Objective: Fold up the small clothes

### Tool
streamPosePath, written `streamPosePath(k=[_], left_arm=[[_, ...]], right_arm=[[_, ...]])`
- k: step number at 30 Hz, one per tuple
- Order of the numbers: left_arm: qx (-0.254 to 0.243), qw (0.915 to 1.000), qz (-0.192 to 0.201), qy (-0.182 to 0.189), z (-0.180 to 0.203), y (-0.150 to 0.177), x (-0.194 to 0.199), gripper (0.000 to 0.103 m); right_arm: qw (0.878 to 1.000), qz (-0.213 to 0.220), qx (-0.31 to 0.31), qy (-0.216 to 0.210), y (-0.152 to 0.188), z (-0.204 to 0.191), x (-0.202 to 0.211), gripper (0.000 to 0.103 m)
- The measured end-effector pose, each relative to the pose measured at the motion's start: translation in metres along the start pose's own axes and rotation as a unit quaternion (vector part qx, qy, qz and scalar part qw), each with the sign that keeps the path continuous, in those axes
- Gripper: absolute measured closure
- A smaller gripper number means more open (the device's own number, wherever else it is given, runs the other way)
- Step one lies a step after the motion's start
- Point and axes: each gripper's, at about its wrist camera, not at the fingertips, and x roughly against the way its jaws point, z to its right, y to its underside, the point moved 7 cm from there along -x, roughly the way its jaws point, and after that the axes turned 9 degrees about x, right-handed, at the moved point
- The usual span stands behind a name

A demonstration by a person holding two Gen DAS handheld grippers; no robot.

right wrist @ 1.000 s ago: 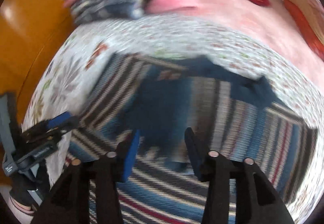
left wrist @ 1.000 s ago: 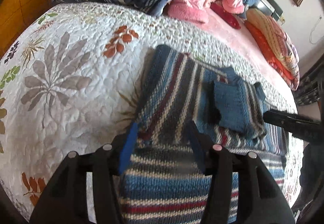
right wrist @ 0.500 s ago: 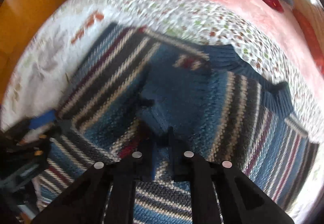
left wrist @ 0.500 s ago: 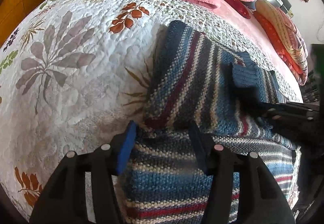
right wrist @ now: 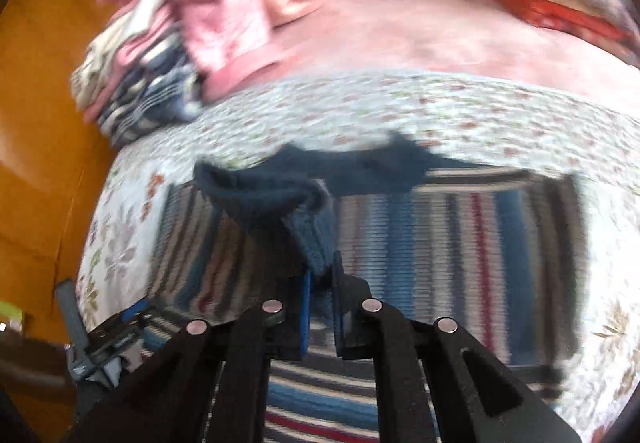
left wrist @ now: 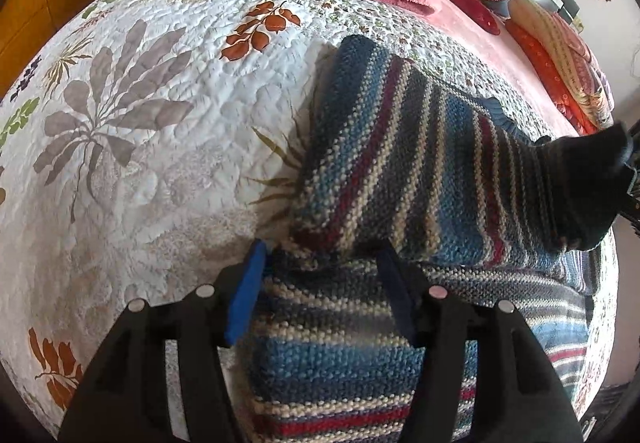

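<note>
The striped sweater lies on the quilt, at 12 o'clock from both grippers. The right gripper pinches its blue cuff; the left gripper is spread wide over the hem. Thick, floppy knit: best held by ribbed edges.

Motion blur smears your right wrist view: the striped sweater, the quilt and the pink garment lose their detail. In your left wrist view, the sweater's near hem runs off the bottom edge, and the right gripper shows only as a dark blur at the right edge.
</note>
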Motion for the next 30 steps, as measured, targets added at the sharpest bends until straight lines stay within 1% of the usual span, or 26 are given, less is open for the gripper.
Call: streamPosePath(k=[1,3,4,6,8,10,11,13,14,15,18,20,21,22,24,27,29,30], left_arm=[[-0.001,1.0000,0.000,-0.002,0.000,0.000,0.001,0.045],[0.002,1.0000,0.000,-0.004,0.001,-0.002,0.004,0.046],[0.008,1.0000,0.005,-0.003,0.001,-0.004,0.008,0.049],[0.025,0.9992,0.028,0.011,0.005,-0.010,0.022,0.049],[0.023,0.9985,0.044,0.025,0.013,-0.014,0.034,0.049],[0.006,0.9982,0.048,0.035,0.027,-0.017,0.039,0.049],[-0.004,0.9982,0.046,0.038,0.034,-0.019,0.039,0.048],[-0.015,0.9982,0.040,0.043,0.045,-0.019,0.036,0.048],[-0.023,0.9982,0.035,0.044,0.053,-0.020,0.031,0.048],[-0.027,0.9982,0.032,0.043,0.059,-0.020,0.027,0.048],[-0.043,0.9979,0.022,0.042,0.073,-0.017,0.014,0.048],[-0.052,0.9977,0.014,0.040,0.078,-0.013,0.008,0.047],[-0.055,0.9977,0.010,0.038,0.080,-0.011,0.004,0.047],[-0.056,0.9977,0.006,0.037,0.080,-0.010,0.002,0.047],[-0.058,0.9977,-0.003,0.034,0.080,-0.008,-0.006,0.047],[-0.058,0.9976,-0.013,0.034,0.077,-0.005,-0.013,0.047],[-0.058,0.9975,-0.015,0.038,0.075,-0.004,-0.015,0.047],[-0.057,0.9975,-0.016,0.040,0.074,-0.004,-0.015,0.047]], right_arm=[[1.000,-0.001,-0.009,0.003,0.001,0.011,0.001,0.095],[0.999,-0.011,-0.046,-0.001,0.008,0.040,-0.004,0.095],[0.998,-0.016,-0.058,-0.005,0.012,0.049,-0.008,0.095],[0.996,-0.031,-0.086,-0.019,0.021,0.070,-0.018,0.094],[0.993,-0.049,-0.099,-0.036,0.031,0.080,-0.030,0.091],[0.991,-0.052,-0.114,-0.042,0.041,0.090,-0.034,0.080],[0.989,-0.047,-0.129,-0.058,0.044,0.095,-0.034,0.077],[0.984,-0.044,-0.154,-0.083,0.046,0.101,-0.037,0.057],[0.981,-0.042,-0.166,-0.088,0.046,0.105,-0.040,0.054],[0.980,-0.041,-0.172,-0.091,0.045,0.108,-0.043,0.053],[0.976,-0.044,-0.185,-0.106,0.039,0.111,-0.056,0.053],[0.978,-0.051,-0.175,-0.103,0.035,0.111,-0.061,0.070],[0.979,-0.053,-0.167,-0.102,0.034,0.109,-0.063,0.088],[0.979,-0.051,-0.164,-0.106,0.033,0.107,-0.061,0.092],[0.980,-0.037,-0.157,-0.114,0.030,0.105,-0.051,0.094],[0.982,-0.017,-0.142,-0.122,0.029,0.097,-0.032,0.094],[0.984,-0.015,-0.135,-0.117,0.032,0.095,-0.026,0.094],[0.985,-0.022,-0.131,-0.109,0.035,0.095,-0.027,0.094]])
